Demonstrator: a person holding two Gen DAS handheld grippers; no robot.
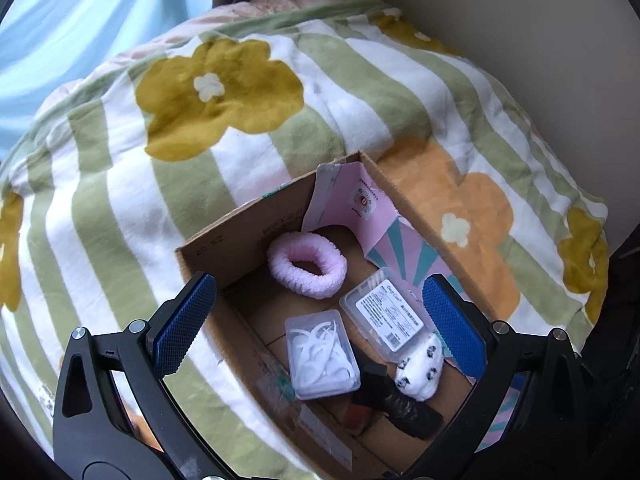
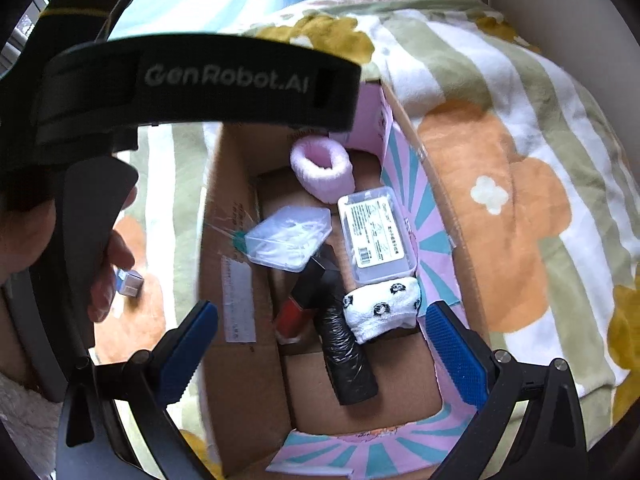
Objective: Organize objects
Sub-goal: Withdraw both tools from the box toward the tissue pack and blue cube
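Note:
An open cardboard box [image 1: 236, 236] [image 2: 232, 364] lies on a flowered blanket. Inside it are a pink fluffy scrunchie [image 1: 307, 264] [image 2: 322, 168], a clear case of white floss picks [image 1: 322, 354] [image 2: 288, 238], a clear labelled case [image 1: 386, 320] [image 2: 374, 236], a white panda-print sock [image 1: 420, 368] [image 2: 384, 308], a black roll [image 1: 408, 412] [image 2: 348, 356] and a red item [image 2: 294, 314]. My left gripper [image 1: 320, 328] hangs open above the box, nothing between its blue pads. My right gripper [image 2: 322, 354] is open too, over the black roll.
The green-striped blanket [image 1: 200, 140] [image 2: 520, 160] with yellow and orange flowers surrounds the box. In the right wrist view the left gripper's strap [image 2: 200, 80] and a hand [image 2: 108, 264] fill the left side. A small white box [image 2: 129, 282] lies on the blanket there. A wall stands at the right.

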